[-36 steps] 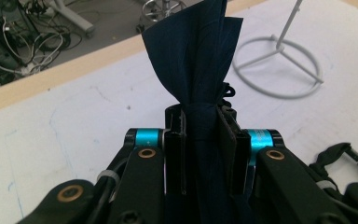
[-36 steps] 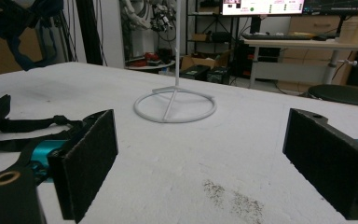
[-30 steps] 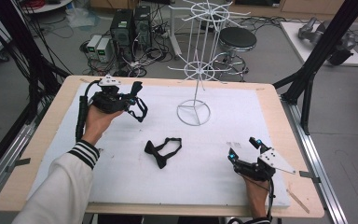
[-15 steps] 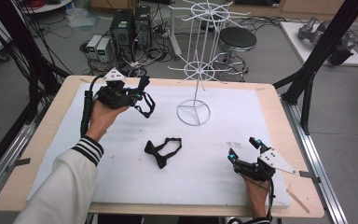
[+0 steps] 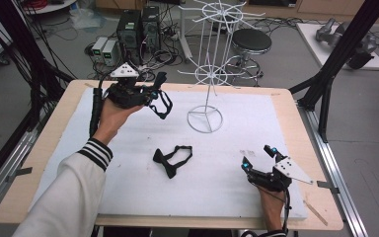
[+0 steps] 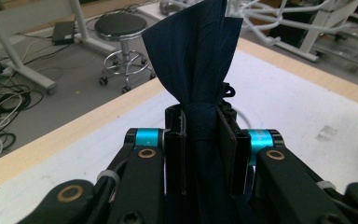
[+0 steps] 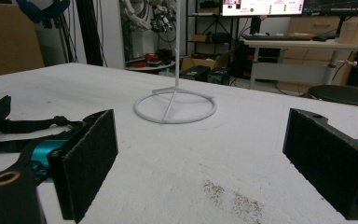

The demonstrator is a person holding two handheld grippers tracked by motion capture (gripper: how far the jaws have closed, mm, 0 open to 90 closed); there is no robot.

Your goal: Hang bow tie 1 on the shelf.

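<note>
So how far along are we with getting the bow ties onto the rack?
Nothing hangs on the white wire rack yet. In hand: the left gripper is shut on a dark blue bow tie, lifted near the rack. Left: hang it, then the black bow tie on the white mat; the right gripper rests open.

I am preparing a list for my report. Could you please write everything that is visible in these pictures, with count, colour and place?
bow tie held: one, dark navy, clamped in the left gripper's jaws, raised over the table's far left
bow tie on table: one, black, lying mid-table
wire rack: one, white, ring base at the far middle
table: one, wood rim, white top
stool: one, black seat, on the floor beyond
left gripper: one, black, shut
right gripper: one, black, jaws open, near right corner
</note>
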